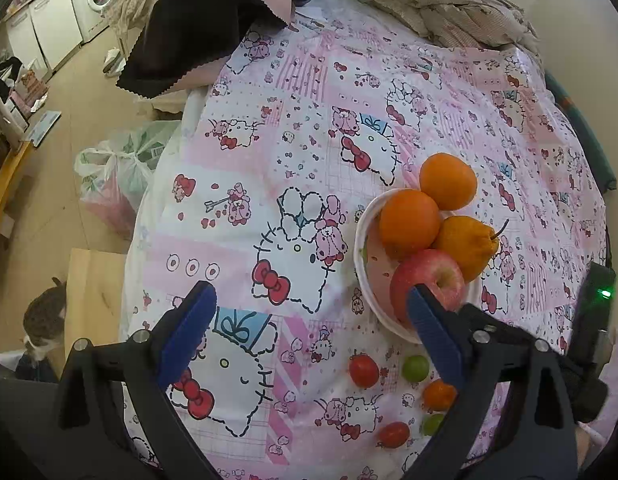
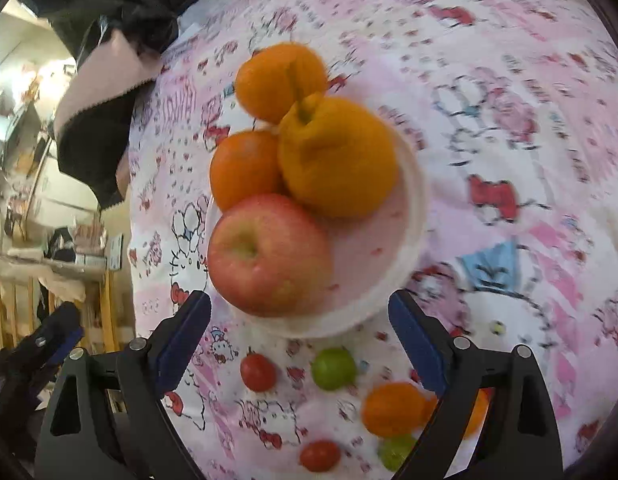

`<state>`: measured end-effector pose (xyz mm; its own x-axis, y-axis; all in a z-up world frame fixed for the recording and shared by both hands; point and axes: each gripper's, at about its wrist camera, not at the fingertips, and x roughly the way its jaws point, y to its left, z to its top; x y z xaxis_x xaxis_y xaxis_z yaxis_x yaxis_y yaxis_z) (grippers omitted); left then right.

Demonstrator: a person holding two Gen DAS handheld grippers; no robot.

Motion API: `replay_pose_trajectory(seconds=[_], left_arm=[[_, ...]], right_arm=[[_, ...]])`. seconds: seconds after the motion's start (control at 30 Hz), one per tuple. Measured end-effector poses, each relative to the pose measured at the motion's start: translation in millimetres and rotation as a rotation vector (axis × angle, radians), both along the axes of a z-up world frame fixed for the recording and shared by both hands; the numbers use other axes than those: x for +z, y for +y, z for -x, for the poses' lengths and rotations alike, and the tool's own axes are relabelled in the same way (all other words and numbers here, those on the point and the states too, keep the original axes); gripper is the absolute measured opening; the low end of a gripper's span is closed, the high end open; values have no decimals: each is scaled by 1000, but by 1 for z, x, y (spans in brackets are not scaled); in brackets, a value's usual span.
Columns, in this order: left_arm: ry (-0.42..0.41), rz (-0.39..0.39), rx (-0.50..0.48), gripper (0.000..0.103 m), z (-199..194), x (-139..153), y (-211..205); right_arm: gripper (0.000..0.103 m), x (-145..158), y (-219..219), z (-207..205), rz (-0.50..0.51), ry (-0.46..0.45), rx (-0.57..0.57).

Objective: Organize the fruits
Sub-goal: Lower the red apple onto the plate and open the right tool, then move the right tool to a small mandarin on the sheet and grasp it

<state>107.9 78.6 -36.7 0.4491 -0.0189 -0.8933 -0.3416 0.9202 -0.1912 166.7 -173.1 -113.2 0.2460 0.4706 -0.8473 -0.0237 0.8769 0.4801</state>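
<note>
Fruit sorting, mid-task by the look of it. Left gripper [image 1: 309, 308]: jaws wide apart, holding nothing, over the tablecloth [image 1: 269, 168]. Ahead and to its right sits the bowl [image 1: 361, 248], with an apple [image 1: 429, 280] just behind the right fingertip, an orange [image 1: 409, 220] beyond it, a pear [image 1: 469, 244] to the right, and a second orange [image 1: 448, 181] that seems to rest outside the far rim.

Right gripper [image 2: 299, 312]: also spread open and empty, the bowl rim [image 2: 417, 208] just ahead between the fingers. Loose small fruit lie on the cloth between the fingers, nearer the camera: red tomato [image 2: 258, 372], green fruit [image 2: 333, 368], small orange fruit [image 2: 395, 408], second tomato [image 2: 319, 456].

Judgement: next pick is probably one of these small fruits. Take one piece at a time, come down with the jaws straddling it, close gently; tomatoes should bruise easily and round ones may roll on soft cloth. Place into the bowl's free right side, clear of the apple.

Hard to read: right view is motion-blurred. Another green fruit [image 2: 395, 452] is partly behind the right finger; more orange shows beyond that finger, identity unclear.
</note>
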Motion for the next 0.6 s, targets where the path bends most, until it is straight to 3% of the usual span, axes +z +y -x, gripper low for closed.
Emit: replay_pose_trajectory(seconds=[0.23, 0.4, 0.53, 0.6], left_arm=[[-19, -13, -5, 95, 6, 5, 0], [-1, -9, -9, 95, 11, 2, -1], [16, 20, -13, 95, 11, 0, -5], [24, 28, -19, 95, 6, -3, -8]], right_arm=[[93, 31, -36, 26, 45, -57, -3], [93, 33, -57, 37, 50, -62, -33], [93, 49, -60, 3, 8, -76, -58], [95, 61, -51, -39, 18, -90, -29]])
